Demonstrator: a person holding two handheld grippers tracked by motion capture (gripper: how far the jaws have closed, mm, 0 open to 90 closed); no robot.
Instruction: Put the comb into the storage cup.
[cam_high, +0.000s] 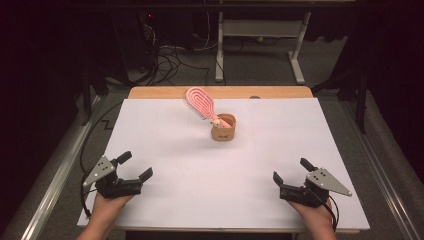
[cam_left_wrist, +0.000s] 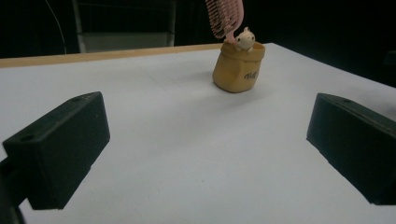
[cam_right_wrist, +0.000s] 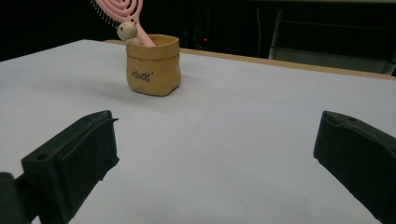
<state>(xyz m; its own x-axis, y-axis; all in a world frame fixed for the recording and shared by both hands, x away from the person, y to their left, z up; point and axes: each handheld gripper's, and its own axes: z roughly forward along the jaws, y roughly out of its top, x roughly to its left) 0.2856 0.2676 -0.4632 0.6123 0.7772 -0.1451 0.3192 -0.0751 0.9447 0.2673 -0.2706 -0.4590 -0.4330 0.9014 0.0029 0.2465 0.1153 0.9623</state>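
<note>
A small tan bag-shaped cup (cam_high: 223, 128) stands on the white table sheet (cam_high: 190, 165), past its middle. A pink hairbrush (cam_high: 201, 103) leans out of it to the left, handle down in the cup, with a little cream figure (cam_high: 217, 121) on the cup's rim. The cup (cam_left_wrist: 238, 67) (cam_right_wrist: 153, 65) and the brush (cam_left_wrist: 225, 16) (cam_right_wrist: 119, 9) show far ahead of both grippers. My left gripper (cam_high: 135, 166) rests near the front left, open and empty. My right gripper (cam_high: 292, 171) rests near the front right, open and empty.
The sheet covers a wooden table whose bare far edge (cam_high: 220, 92) shows behind the cup. Beyond it are a white table frame (cam_high: 260, 45) and cables (cam_high: 170, 60) on the floor. A metal rail (cam_high: 55, 185) runs along the left side.
</note>
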